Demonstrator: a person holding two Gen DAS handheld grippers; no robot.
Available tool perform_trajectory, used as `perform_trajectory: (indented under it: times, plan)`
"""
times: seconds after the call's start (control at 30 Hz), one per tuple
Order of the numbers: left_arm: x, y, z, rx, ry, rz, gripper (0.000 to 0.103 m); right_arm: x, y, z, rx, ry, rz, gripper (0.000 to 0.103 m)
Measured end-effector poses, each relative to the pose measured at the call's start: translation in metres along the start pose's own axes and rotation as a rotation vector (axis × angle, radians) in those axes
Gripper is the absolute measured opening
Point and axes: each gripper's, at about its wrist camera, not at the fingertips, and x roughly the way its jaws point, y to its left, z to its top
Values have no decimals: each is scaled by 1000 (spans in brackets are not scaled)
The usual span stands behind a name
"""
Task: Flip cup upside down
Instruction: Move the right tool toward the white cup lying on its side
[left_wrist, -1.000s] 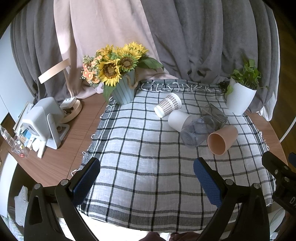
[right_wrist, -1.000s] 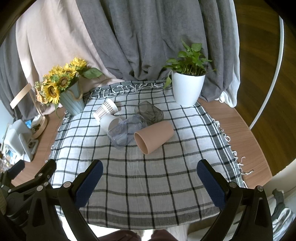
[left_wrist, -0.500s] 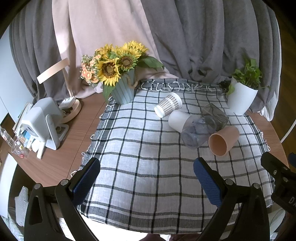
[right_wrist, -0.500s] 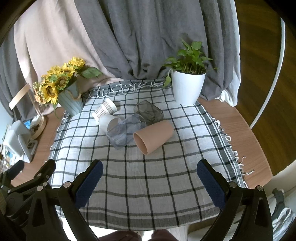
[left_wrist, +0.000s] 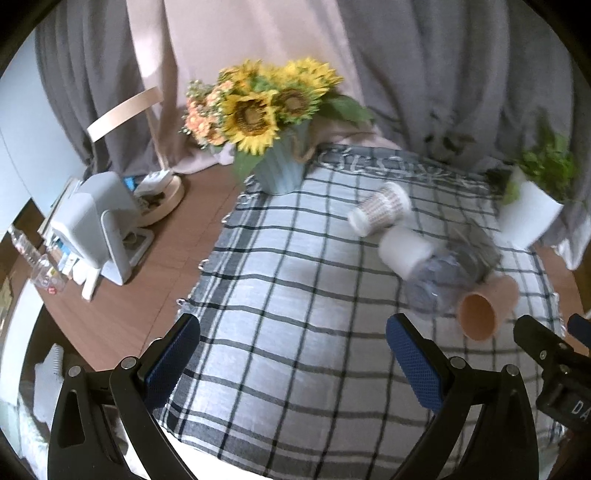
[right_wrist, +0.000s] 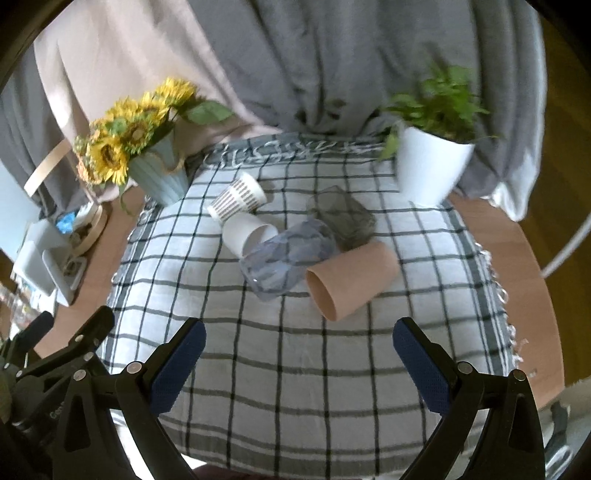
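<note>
Several cups lie on their sides in a cluster on the checked cloth (right_wrist: 280, 354): a tan cup (right_wrist: 351, 278) with its mouth toward me, a clear bluish glass (right_wrist: 288, 258), a dark grey glass (right_wrist: 341, 216), a plain white cup (right_wrist: 245, 234) and a patterned paper cup (right_wrist: 236, 199). The tan cup (left_wrist: 484, 310), the white cup (left_wrist: 404, 251) and the patterned cup (left_wrist: 380, 214) also show in the left wrist view. My right gripper (right_wrist: 295, 365) is open and empty, short of the tan cup. My left gripper (left_wrist: 293, 363) is open and empty, left of the cluster.
A sunflower vase (right_wrist: 159, 173) stands at the cloth's back left, a white potted plant (right_wrist: 432, 170) at the back right. A white device (left_wrist: 96, 229) and a round tray (left_wrist: 162, 199) sit on the wooden table (left_wrist: 147, 291) to the left. Curtains hang behind.
Both grippers have moved forward toward the cups, so the cluster looks larger. The left view has swung left. No cup has moved; both grippers stay open.
</note>
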Motion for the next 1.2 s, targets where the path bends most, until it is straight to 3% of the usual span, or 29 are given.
perform_trajectory:
  times: [0.73, 0.9, 1.2]
  plan:
    - [100, 18, 39, -278, 209, 98, 103, 131, 68, 110, -365, 286, 101, 101]
    - [122, 17, 41, -303, 257, 118, 103, 165, 84, 124, -460, 387, 126, 98]
    - [156, 6, 47, -279, 317, 146, 103, 222, 95, 127, -519, 536, 136, 91]
